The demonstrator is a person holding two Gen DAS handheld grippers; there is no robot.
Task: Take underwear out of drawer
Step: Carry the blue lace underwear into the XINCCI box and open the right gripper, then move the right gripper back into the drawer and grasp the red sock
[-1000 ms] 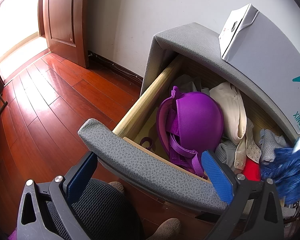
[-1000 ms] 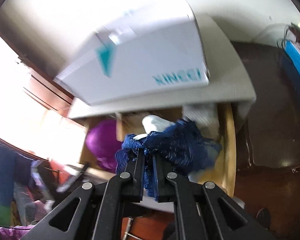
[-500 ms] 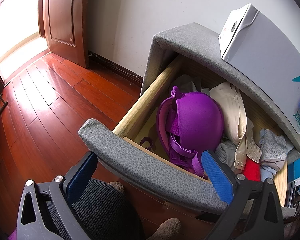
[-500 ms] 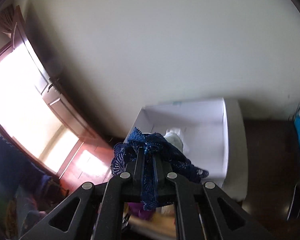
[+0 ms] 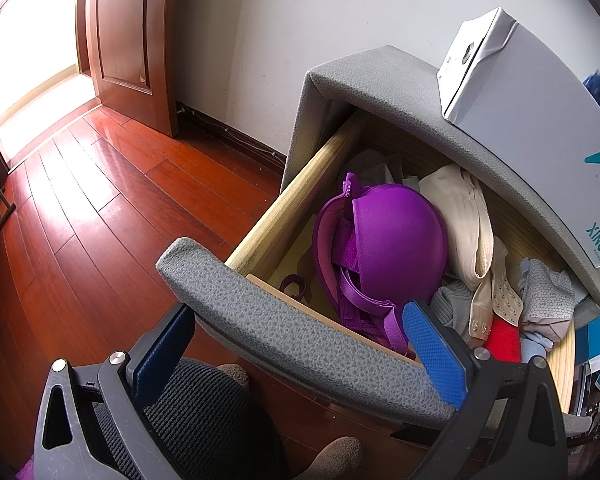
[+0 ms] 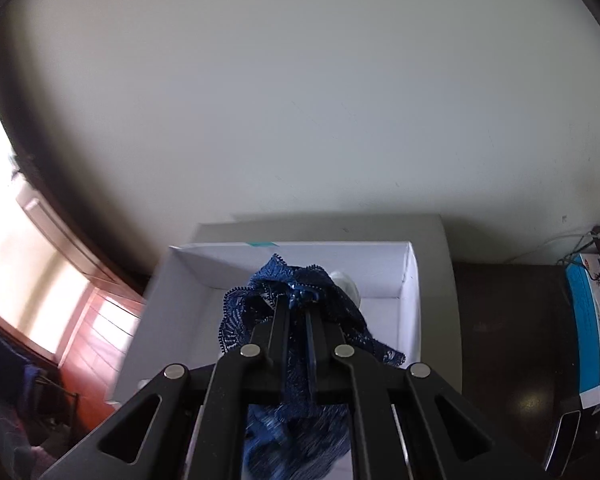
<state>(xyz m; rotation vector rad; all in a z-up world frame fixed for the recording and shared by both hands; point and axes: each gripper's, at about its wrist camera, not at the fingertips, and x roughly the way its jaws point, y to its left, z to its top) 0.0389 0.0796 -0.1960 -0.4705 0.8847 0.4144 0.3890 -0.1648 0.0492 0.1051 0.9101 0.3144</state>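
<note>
Right fingers point(image 6: 298, 312): I have them pinched tight on the blue lace underwear point(image 6: 300, 292), almost no gap between them.
Underwear: dark navy lace with a scalloped edge, bunched at my fingertips and trailing in loose folds below; a pale patch shows at its far side. It hangs over the open white box point(image 6: 404, 280), clear of the drawer.
Left fingers point(image 5: 300, 350): I hold them spread wide, one blue pad point(image 5: 434, 354) on each side of the grey drawer front point(image 5: 284, 332), gripping nothing.
Drawer point(image 5: 284, 216): open, with a purple bra point(image 5: 396, 248), cream garment point(image 5: 460, 216), grey and red pieces.
Box top: stands on the grey cabinet point(image 5: 380, 80).
</note>
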